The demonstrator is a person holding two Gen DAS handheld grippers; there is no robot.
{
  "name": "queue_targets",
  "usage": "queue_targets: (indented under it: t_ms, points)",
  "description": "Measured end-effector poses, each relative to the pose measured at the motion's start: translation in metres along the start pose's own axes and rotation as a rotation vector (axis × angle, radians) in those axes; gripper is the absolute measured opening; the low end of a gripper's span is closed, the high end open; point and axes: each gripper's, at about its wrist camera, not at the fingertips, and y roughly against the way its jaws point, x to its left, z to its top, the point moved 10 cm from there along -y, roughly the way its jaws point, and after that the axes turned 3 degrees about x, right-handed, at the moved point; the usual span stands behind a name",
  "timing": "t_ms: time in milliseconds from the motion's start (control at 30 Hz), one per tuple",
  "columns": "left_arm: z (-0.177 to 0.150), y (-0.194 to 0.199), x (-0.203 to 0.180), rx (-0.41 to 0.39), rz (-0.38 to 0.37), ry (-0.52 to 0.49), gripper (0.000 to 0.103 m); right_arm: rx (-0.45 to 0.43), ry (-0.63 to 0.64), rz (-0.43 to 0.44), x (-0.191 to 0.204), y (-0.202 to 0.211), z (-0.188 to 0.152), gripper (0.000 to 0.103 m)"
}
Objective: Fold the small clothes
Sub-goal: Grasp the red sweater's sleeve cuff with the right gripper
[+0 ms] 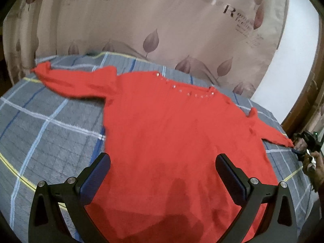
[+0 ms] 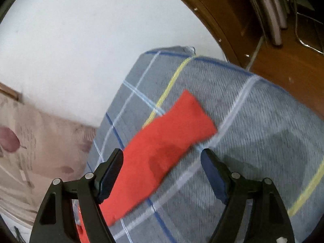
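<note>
Red sweater (image 1: 172,137) flat on plaid blanket (image 1: 50,125), hem cut off below; left gripper (image 1: 163,164) wide, holding nothing; right gripper (image 2: 162,160) spread over blurred sleeve (image 2: 162,147), pads not touching it

From my remote seat I read "love" and a large "R" printed on the beige leaf-patterned curtain (image 1: 162,20); the smaller lines of print were too blurred to read.

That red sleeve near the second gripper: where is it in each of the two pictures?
Left wrist view: the red sweater's right sleeve runs to the far right edge, its cuff beside the right gripper.
Right wrist view: the same sleeve lies diagonally across the centre, between open fingers, untouched.
Shared landmark: the grey plaid bedcover.
</note>
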Motion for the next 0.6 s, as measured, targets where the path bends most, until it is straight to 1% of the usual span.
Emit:
queue_targets:
  t_ms: [67,133,167,200,233,267,300,333,400,433,533,600]
  points:
    - [-0.003,-0.005,0.001,0.023,-0.005,0.011,0.103,-0.004,0.008,0.006,0.003,-0.005,0.004,0.077]
    - [-0.004,-0.006,0.0,0.031,-0.007,0.014,0.103,-0.012,0.025,-0.009,0.007,-0.011,0.009,0.077]
    - [-0.004,-0.005,0.0,0.032,-0.008,0.014,0.103,-0.018,0.033,-0.014,0.007,-0.014,0.011,0.076]
    - [-0.004,-0.006,0.0,0.029,-0.008,0.014,0.103,-0.024,0.036,-0.023,0.005,-0.015,0.012,0.073]
    - [-0.004,-0.006,0.0,0.027,-0.01,0.013,0.103,-0.021,0.038,-0.05,0.002,-0.017,0.012,0.049]
    - [-0.004,-0.006,-0.001,0.027,-0.011,0.015,0.103,0.005,0.036,-0.105,-0.006,-0.023,0.009,0.009]
    - [-0.004,-0.006,0.0,0.028,-0.016,0.017,0.103,0.022,0.025,-0.112,-0.01,-0.026,0.007,0.004]
    - [-0.003,-0.005,0.0,0.027,-0.021,0.02,0.103,0.011,0.018,-0.108,-0.01,-0.025,0.007,0.004]
    - [-0.001,-0.001,0.001,0.012,-0.039,0.033,0.103,-0.005,0.055,-0.14,0.002,-0.019,0.006,0.005]
    - [0.003,0.003,0.002,-0.008,-0.05,0.044,0.103,-0.012,0.068,-0.126,0.012,-0.016,0.004,0.005]
    - [0.02,0.022,0.009,-0.068,-0.063,0.066,0.103,-0.01,0.158,-0.033,0.079,-0.007,-0.016,0.005]
    - [0.03,0.032,0.014,-0.097,-0.053,0.058,0.103,0.004,0.236,0.036,0.137,-0.007,-0.039,0.005]
